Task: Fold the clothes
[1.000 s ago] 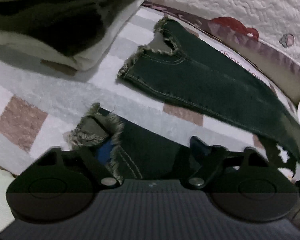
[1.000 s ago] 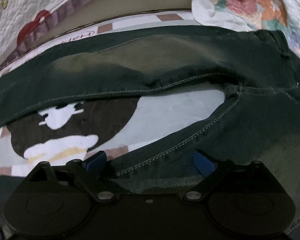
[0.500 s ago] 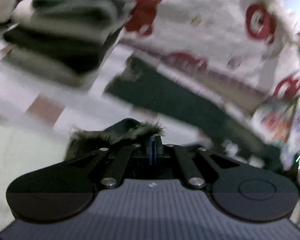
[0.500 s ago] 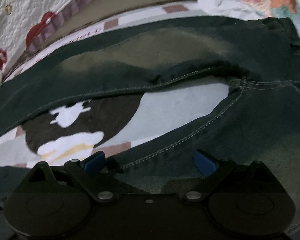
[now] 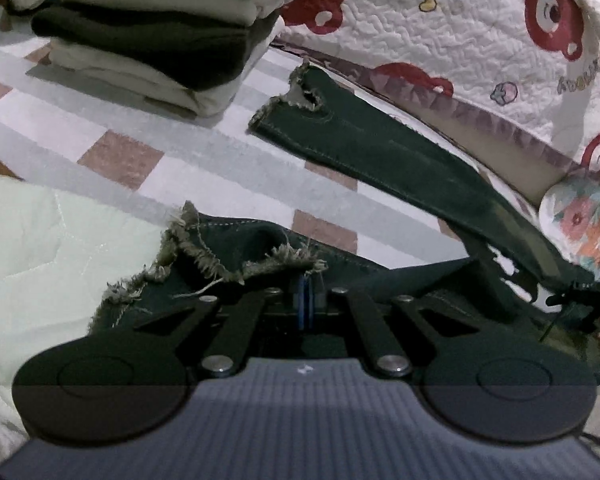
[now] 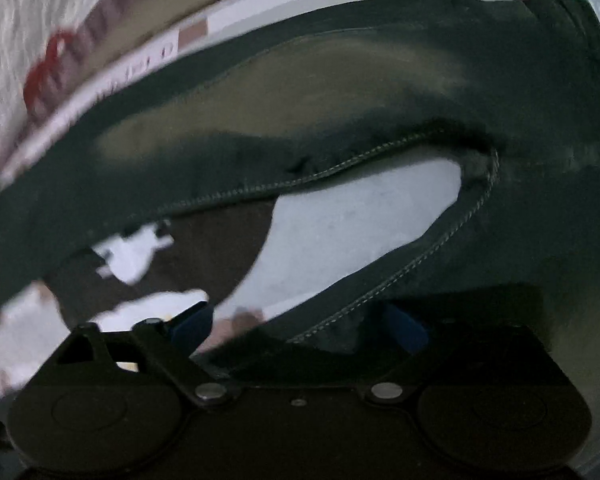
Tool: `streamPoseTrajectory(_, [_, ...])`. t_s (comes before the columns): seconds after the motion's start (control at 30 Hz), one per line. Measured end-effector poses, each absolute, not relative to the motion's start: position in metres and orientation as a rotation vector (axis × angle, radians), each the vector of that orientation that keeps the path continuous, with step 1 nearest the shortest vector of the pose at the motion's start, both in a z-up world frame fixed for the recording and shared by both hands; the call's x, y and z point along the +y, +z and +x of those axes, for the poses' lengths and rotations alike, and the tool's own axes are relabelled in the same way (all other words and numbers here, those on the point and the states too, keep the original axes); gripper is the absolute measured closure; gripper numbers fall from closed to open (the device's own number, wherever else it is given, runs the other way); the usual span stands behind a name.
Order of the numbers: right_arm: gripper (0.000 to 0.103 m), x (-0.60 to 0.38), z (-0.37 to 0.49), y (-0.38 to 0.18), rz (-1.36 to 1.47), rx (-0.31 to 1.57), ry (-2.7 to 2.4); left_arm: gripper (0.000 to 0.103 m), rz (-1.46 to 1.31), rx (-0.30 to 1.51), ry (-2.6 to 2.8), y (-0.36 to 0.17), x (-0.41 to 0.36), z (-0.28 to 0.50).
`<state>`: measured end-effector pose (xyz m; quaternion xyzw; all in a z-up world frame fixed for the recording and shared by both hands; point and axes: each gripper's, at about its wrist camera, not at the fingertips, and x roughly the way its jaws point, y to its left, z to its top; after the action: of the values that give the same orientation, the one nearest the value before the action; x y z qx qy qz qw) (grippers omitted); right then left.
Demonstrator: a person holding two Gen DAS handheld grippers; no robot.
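Dark green jeans lie spread on the checked sheet (image 5: 220, 152). Their far leg (image 5: 380, 148) stretches flat toward the quilt, frayed hem at its left end. The near leg's frayed hem (image 5: 220, 256) is bunched up and raised, with my left gripper (image 5: 306, 294) shut on it. In the right wrist view the two legs meet at the crotch (image 6: 488, 160). My right gripper (image 6: 300, 324) straddles the near leg's stitched inner seam (image 6: 400, 272). Its jaws are wide and closing, with denim between the blue pads (image 6: 192, 322), which stand apart from the cloth.
A stack of folded clothes (image 5: 160, 32) sits at the back left. A white quilt with red bear prints (image 5: 460, 40) borders the far side. A floral pillow (image 5: 580, 220) lies at the right, and pale green bedding (image 5: 40, 248) at the near left.
My left gripper has shut on the near leg's frayed hem and lifted it off the sheet. My right gripper has tipped down and moved nearer the leg seam, its jaws slightly narrower.
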<state>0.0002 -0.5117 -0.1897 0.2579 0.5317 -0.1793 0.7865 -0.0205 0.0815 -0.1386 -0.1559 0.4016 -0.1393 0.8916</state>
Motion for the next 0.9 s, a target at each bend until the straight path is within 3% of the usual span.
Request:
streamPoseTrajectory(0.03, [0.028, -0.509, 0.004, -0.189, 0.517, 1.16, -0.405, 0.102, -0.307, 0.824, -0.285, -0.136, 0.08, -0.02])
streamPoseTrajectory(0.17, [0.063, -0.503, 0.004, -0.186, 0.397, 1.161, -0.467, 0.102, -0.277, 0.76, -0.277, -0.121, 0.077, -0.021])
streamPoseTrajectory(0.23, [0.103, -0.512, -0.008, -0.183, 0.435, 1.103, -0.465, 0.102, -0.265, 0.731, -0.277, -0.114, 0.077, -0.022])
streamPoseTrajectory(0.43, [0.102, -0.528, -0.037, -0.168, 0.539, 0.866, -0.471, 0.102, -0.193, 0.672, -0.295, -0.095, 0.066, 0.0])
streamPoseTrajectory(0.5, [0.102, -0.532, -0.033, -0.159, 0.512, 0.872, -0.424, 0.102, -0.206, 0.643, -0.305, -0.08, 0.068, 0.012])
streamPoseTrajectory(0.57, [0.094, -0.541, -0.024, -0.156, 0.506, 0.951, -0.411, 0.103, -0.202, 0.612, -0.273, -0.069, 0.071, 0.02])
streamPoseTrajectory(0.6, [0.073, -0.548, -0.02, -0.156, 0.516, 0.981, -0.429, 0.103, -0.201, 0.601, -0.258, -0.067, 0.073, 0.021])
streamPoseTrajectory(0.63, [0.046, -0.556, -0.016, -0.155, 0.535, 1.007, -0.461, 0.103, -0.213, 0.602, -0.256, -0.068, 0.077, 0.02])
streamPoseTrajectory(0.67, [0.039, -0.564, -0.013, -0.155, 0.558, 1.033, -0.504, 0.103, -0.225, 0.604, -0.254, -0.07, 0.081, 0.02])
streamPoseTrajectory(0.9, [0.036, -0.588, 0.01, -0.175, 0.528, 1.225, -0.681, 0.101, -0.377, 0.784, -0.21, -0.126, 0.099, 0.023])
